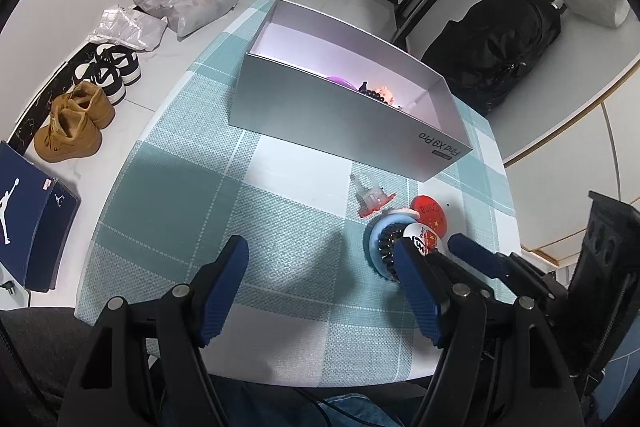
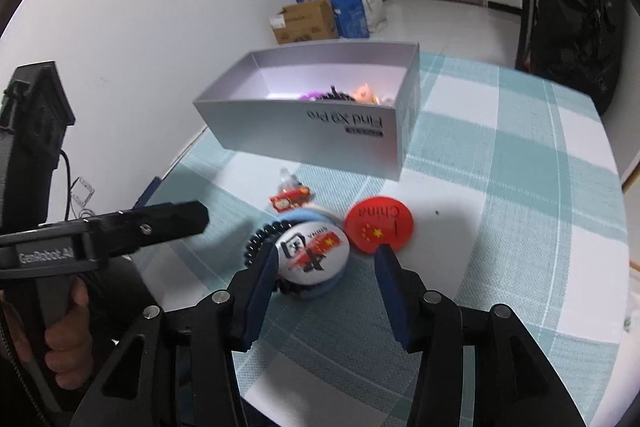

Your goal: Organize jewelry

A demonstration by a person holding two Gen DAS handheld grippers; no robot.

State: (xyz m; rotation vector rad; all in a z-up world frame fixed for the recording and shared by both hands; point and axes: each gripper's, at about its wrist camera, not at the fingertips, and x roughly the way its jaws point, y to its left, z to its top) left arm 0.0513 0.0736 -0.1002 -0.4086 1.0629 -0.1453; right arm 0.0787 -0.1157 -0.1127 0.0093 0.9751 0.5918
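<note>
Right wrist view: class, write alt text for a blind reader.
The open right gripper straddles a white China badge on the checked tablecloth. A red China badge lies beside it, a silver box behind.

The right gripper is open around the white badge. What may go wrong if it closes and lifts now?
1. The white badge lies on a black bead bracelet and a blue disc, so the right gripper may drag those along.
2. The red badge sits close to the right finger and may get pushed aside.
3. The badge is flat and domed; it may slip before reaching the box.
</note>
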